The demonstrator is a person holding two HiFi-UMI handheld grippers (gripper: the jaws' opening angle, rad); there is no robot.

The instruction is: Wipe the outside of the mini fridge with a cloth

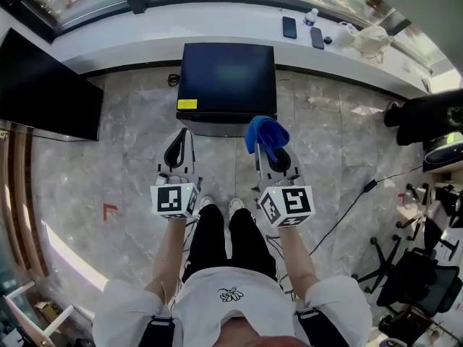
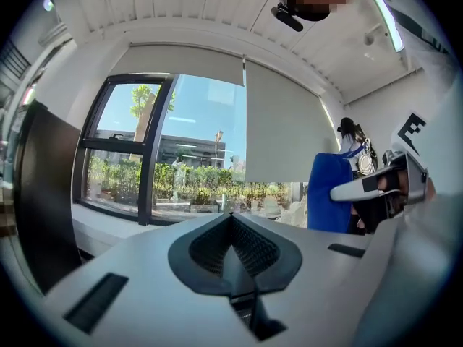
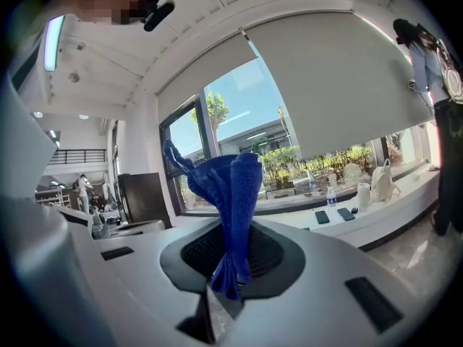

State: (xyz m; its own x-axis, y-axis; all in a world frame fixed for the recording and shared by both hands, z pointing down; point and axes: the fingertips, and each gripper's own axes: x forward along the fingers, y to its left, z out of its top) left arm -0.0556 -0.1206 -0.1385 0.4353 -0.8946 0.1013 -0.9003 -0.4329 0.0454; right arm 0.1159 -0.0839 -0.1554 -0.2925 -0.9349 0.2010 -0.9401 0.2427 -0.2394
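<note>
The black mini fridge (image 1: 226, 85) stands on the marble floor against the window ledge, straight ahead of the person and seen from above. My right gripper (image 1: 271, 150) is shut on a blue cloth (image 1: 265, 134), held just short of the fridge's front right corner. In the right gripper view the cloth (image 3: 235, 201) rises in a bunch out of the closed jaws of the right gripper (image 3: 230, 266). My left gripper (image 1: 179, 147) is shut with nothing in it, in front of the fridge's left side. The left gripper view shows its jaws (image 2: 231, 255) meeting, with the cloth (image 2: 329, 192) off to the right.
A tall black panel (image 1: 47, 85) stands at the left. The white ledge (image 1: 145, 35) behind the fridge carries two phones (image 1: 289, 27), a bottle and a bag (image 1: 372, 38). A cable (image 1: 354, 201) crosses the floor at the right, near office chairs (image 1: 412, 280).
</note>
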